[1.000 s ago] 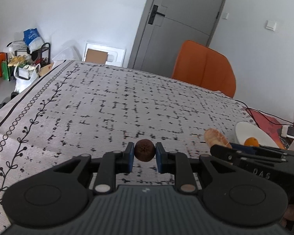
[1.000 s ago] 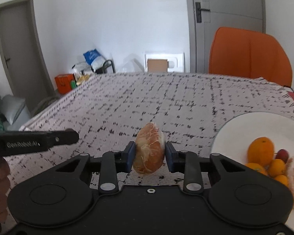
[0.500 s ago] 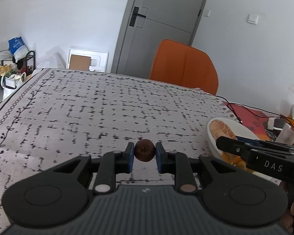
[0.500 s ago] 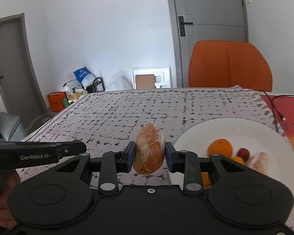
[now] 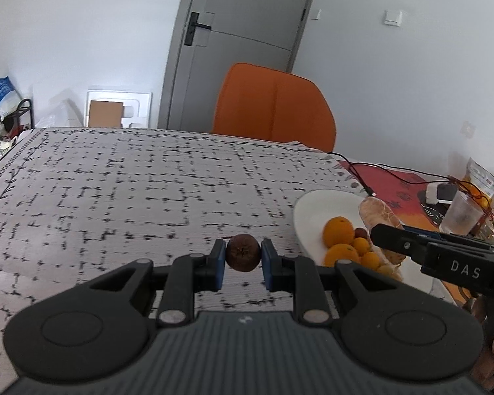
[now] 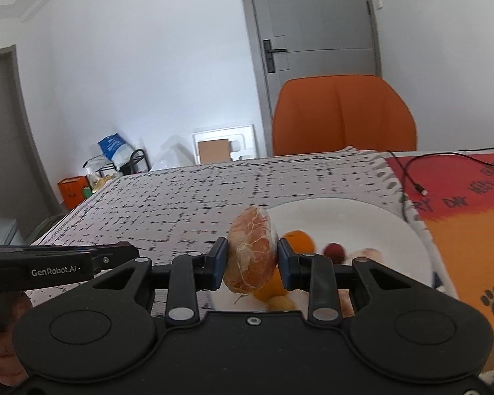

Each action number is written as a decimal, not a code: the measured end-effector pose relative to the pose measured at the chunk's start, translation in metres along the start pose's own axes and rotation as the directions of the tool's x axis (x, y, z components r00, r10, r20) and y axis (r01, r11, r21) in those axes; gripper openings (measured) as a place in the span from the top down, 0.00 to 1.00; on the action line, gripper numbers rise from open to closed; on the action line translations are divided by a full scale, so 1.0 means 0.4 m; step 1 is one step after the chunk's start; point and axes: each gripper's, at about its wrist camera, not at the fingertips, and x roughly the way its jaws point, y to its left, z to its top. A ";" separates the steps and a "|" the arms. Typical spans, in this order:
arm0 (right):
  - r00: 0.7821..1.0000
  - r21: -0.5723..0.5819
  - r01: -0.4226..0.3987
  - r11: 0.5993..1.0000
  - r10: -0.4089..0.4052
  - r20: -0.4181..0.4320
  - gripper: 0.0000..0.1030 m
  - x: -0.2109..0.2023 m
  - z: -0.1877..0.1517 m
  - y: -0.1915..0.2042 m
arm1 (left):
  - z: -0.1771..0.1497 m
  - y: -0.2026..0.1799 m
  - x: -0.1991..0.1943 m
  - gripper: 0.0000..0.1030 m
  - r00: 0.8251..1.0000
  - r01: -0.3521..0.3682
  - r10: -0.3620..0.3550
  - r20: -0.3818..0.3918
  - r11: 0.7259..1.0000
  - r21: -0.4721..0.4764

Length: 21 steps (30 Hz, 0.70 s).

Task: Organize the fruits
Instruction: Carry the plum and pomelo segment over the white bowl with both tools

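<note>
My left gripper (image 5: 242, 258) and right gripper (image 6: 252, 260) are matte black, with blue pads (image 5: 218, 263) and silver screws (image 5: 169, 316).

I'm swinging both grippers rightward: my right gripper (image 6: 252, 260) is bringing the peeled fruit (image 6: 252, 251) over the plate (image 6: 372, 217), while my left gripper (image 5: 242, 258) is drawing nearer the plate's edge.

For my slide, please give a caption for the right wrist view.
Right gripper holds a peeled citrus segment above the white plate.
</note>
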 end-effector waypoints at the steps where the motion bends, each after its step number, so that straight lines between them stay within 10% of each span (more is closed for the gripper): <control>1: 1.000 0.006 0.004 1.000 -0.004 0.002 0.70 -0.004 -0.003 -0.010 | 0.001 -0.007 0.002 0.79 1.000 0.002 -0.002 0.000 1.000 0.004; 21: 0.993 0.121 0.112 0.986 -0.114 0.012 0.70 -0.058 -0.042 -0.195 | 0.004 -0.151 0.076 0.79 0.999 0.051 -0.049 -0.024 0.995 0.084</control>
